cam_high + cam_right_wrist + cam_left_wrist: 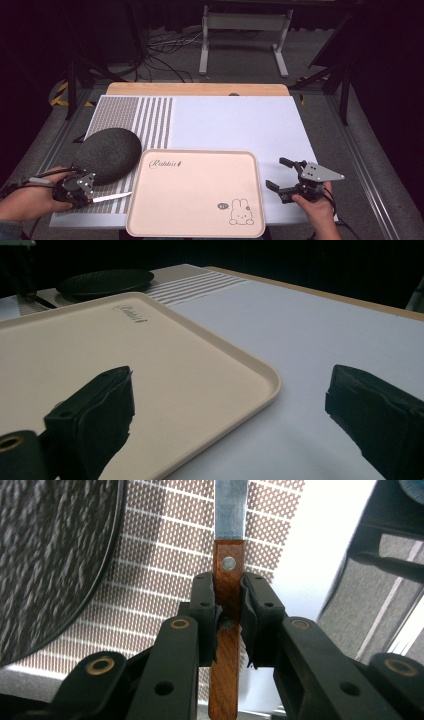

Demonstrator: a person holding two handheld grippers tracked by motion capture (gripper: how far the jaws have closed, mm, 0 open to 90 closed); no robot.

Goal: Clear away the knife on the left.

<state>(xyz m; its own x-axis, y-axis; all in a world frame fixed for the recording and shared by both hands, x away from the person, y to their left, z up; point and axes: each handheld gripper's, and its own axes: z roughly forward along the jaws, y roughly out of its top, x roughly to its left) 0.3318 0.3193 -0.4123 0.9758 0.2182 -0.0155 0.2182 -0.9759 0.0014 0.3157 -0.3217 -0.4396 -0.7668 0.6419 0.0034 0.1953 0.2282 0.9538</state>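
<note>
Faintly, tray (195,192) script near rim unreadable.

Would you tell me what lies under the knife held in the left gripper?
Under the knife lies the dotted, striped mat, beside the dark plate. The part of the mat beneath the handle and the left gripper is covered.

black tongs (90,196), brass-ringed pivots, possibly grey cuff

— The knife (229,575) had a reddish, polished wooden handle, a metal rivet and a dull steel blade.

— And the dark plate (107,152) at its ten o'clock looked rough and matt; the tray (195,222) was smooth, cream plastic.
</note>
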